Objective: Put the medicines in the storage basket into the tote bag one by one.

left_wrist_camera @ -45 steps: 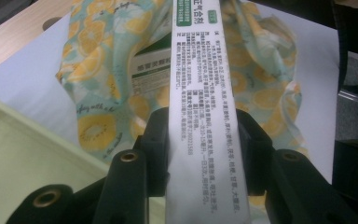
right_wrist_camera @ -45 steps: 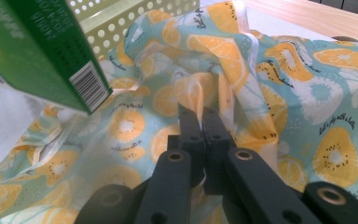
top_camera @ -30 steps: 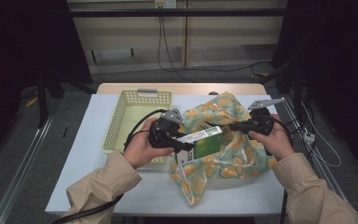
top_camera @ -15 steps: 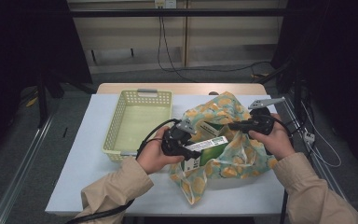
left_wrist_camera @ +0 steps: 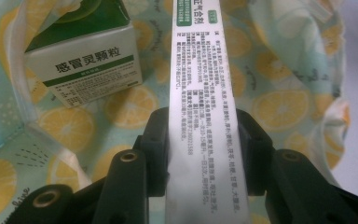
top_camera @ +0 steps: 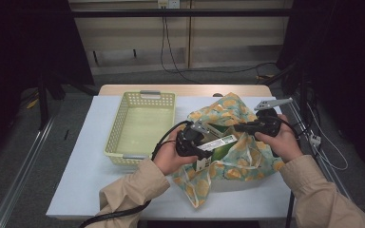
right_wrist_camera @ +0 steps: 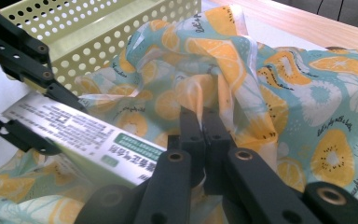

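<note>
My left gripper (left_wrist_camera: 204,124) is shut on a long white box with green print (left_wrist_camera: 200,70), held by its narrow sides. In the high view the left gripper (top_camera: 202,145) holds this box (top_camera: 217,142) over the mouth of a cloth bag with an orange-slice print (top_camera: 247,156). A second, green and white box (left_wrist_camera: 84,60) lies inside the bag. My right gripper (right_wrist_camera: 201,116) is shut on a fold of the bag's rim (right_wrist_camera: 205,88) and holds it up. In the high view, the right gripper (top_camera: 240,127) sits at the bag's right side.
A pale yellow perforated basket (top_camera: 119,128) stands left of the bag, its wall (right_wrist_camera: 98,28) close behind the left gripper. The white tabletop (top_camera: 85,166) shows bare at the left and front. Cables trail off the near edge.
My left hand has moved right and lower with the long box, bringing it from beside the bag into its open mouth. The right gripper has kept its hold on the rim and stayed in place.
</note>
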`<state>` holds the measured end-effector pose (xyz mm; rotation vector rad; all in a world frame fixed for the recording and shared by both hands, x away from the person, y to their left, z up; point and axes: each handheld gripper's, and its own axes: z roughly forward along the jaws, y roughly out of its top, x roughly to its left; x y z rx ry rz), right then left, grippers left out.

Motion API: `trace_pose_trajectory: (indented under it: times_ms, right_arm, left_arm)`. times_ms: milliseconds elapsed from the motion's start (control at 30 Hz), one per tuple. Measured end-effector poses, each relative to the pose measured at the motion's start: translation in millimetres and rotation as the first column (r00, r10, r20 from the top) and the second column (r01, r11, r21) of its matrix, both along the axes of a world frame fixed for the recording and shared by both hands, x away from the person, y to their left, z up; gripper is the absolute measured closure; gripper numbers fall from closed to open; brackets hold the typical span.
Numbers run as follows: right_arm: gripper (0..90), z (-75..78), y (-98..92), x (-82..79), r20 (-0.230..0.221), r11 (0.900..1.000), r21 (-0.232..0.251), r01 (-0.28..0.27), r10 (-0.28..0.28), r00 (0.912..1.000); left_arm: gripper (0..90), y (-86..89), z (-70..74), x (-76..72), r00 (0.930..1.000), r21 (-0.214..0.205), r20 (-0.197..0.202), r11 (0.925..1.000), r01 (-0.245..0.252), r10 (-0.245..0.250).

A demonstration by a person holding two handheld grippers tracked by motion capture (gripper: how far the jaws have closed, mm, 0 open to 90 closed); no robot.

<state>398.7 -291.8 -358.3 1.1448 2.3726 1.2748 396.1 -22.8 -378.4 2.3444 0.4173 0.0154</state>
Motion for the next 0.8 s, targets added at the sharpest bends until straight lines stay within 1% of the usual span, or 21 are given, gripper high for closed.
trace_pose_trajectory:
  times_ms: [33,100,167,267,300,333,367,400,467,633,800]
  right_arm:
    - [89.8,0.2,0.0,0.0,0.000,1.0000,0.001,0.001,-0.001,1.0000]
    - [89.8,0.4,0.0,0.2,0.002,1.0000,0.003,-0.001,0.001,1.0000]
    - [89.8,0.0,0.6,0.3,0.000,1.0000,0.002,-0.003,0.003,1.0000]
    - [89.8,-0.6,1.7,0.8,0.000,1.0000,0.001,-0.006,0.006,1.0000]
    - [89.8,-0.5,1.9,0.9,0.001,1.0000,0.002,-0.007,0.007,1.0000]
    - [89.8,-0.3,2.1,1.0,0.002,1.0000,0.003,-0.006,0.006,1.0000]
    - [89.8,-0.2,2.1,1.0,0.002,1.0000,0.004,-0.006,0.006,1.0000]
    - [89.8,-0.1,2.1,1.1,0.002,1.0000,0.004,-0.005,0.005,1.0000]
    - [89.8,0.2,1.7,0.9,0.000,1.0000,0.005,-0.005,0.005,1.0000]
    - [89.8,0.8,0.5,0.3,0.003,1.0000,0.007,-0.002,0.002,1.0000]
    - [89.8,2.4,0.3,0.3,0.008,1.0000,0.007,-0.001,0.001,1.0000]
  left_arm:
    - [62.5,-0.5,-0.1,1.3,1.0000,0.004,0.001,1.0000,0.000,0.000]
    - [62.5,-3.0,-1.0,2.7,1.0000,-0.004,0.000,1.0000,-0.005,0.005]
    - [62.5,-6.1,-1.1,3.6,0.9999,0.005,0.004,0.9999,-0.011,0.011]
    - [62.5,-9.7,-1.6,5.3,0.9999,0.002,0.003,0.9999,-0.012,0.012]
    - [62.5,-11.7,-0.4,4.8,0.9992,0.033,0.026,0.9990,-0.031,0.030]
    - [62.5,-12.8,-2.1,6.0,0.9999,0.001,0.005,0.9999,-0.014,0.014]
    - [62.5,-14.9,-2.6,6.3,0.9999,0.000,0.002,0.9999,-0.011,0.011]
    - [62.5,-16.2,-2.4,6.2,0.9999,0.009,0.006,0.9999,-0.011,0.011]
    - [62.5,-19.5,-3.4,6.2,0.9998,0.008,0.014,0.9999,-0.013,0.013]
    - [62.5,-24.6,-6.2,9.7,0.9997,0.001,0.006,0.9997,-0.023,0.023]
    - [62.4,-29.9,-8.6,12.4,0.9997,0.002,0.010,0.9997,-0.022,0.022]
